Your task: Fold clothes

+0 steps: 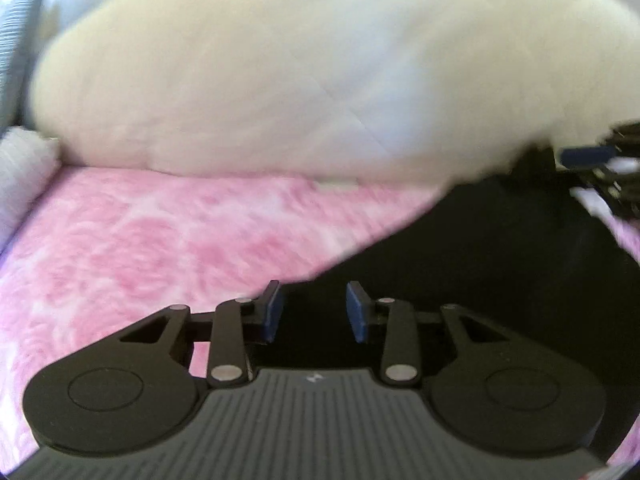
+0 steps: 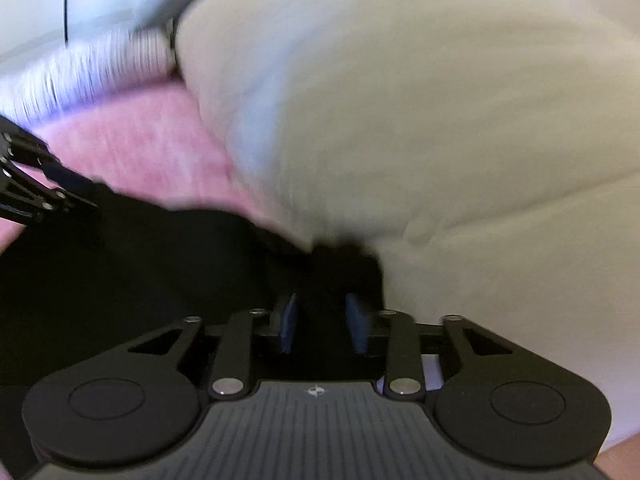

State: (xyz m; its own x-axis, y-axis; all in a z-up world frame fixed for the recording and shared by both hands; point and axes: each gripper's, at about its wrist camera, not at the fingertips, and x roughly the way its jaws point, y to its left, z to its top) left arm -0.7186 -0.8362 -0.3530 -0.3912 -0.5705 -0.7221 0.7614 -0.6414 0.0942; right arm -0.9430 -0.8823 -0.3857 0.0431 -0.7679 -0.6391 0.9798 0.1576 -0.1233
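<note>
A black garment lies on the pink bedspread before a white pillow; the left hand-held gripper stands narrowly parted over its edge; whether the right hand-held gripper pinches the cloth I cannot tell.

A pink and white mottled bedcover fills the lower left and middle of the left wrist view, soft and blurred. Above it, a large cream-white pillow spans most of the upper frame and rests on the cover. At the far left edge lies a pale ribbed knit fabric, and above it, in the upper left corner, a grey striped surface. In the right wrist view the same pillow takes up the right and upper centre, with the ribbed fabric at upper left and a pale grey-white wall behind it. The light is soft and even.
</note>
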